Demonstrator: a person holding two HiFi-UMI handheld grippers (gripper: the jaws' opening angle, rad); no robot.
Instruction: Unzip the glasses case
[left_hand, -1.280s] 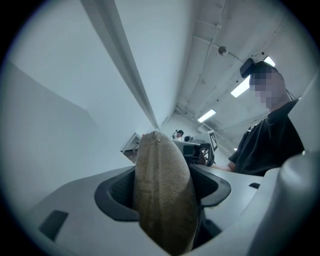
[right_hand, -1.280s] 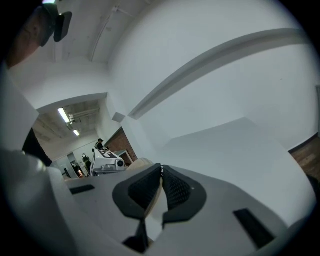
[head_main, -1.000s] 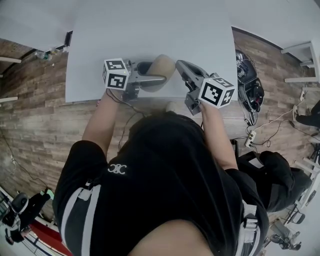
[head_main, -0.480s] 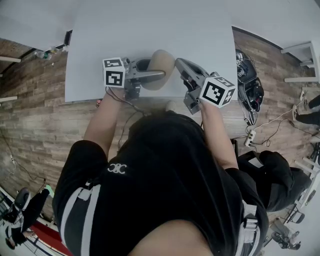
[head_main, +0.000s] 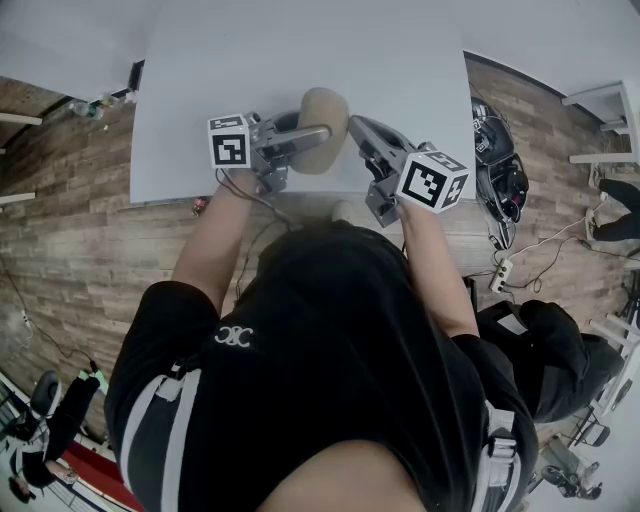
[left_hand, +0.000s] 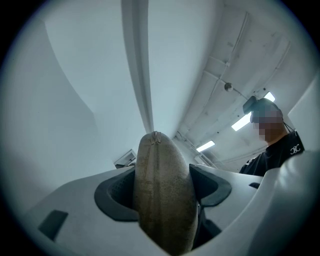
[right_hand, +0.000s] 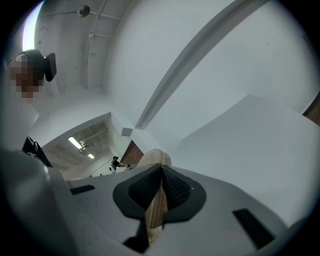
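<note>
One glasses case (head_main: 322, 106) clamped in left tool (left_hand: 162, 187), right tool (right_hand: 161, 189) apparently pinching it.

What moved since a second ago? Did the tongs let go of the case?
The left tongs, clamped round the case, turned and carried it a little away from the person, farther over the table. Nothing was let go. The right tongs stayed put, shut on a thin tan bit of the case.

Tan oval glasses case (head_main: 323, 110), on edge
</note>
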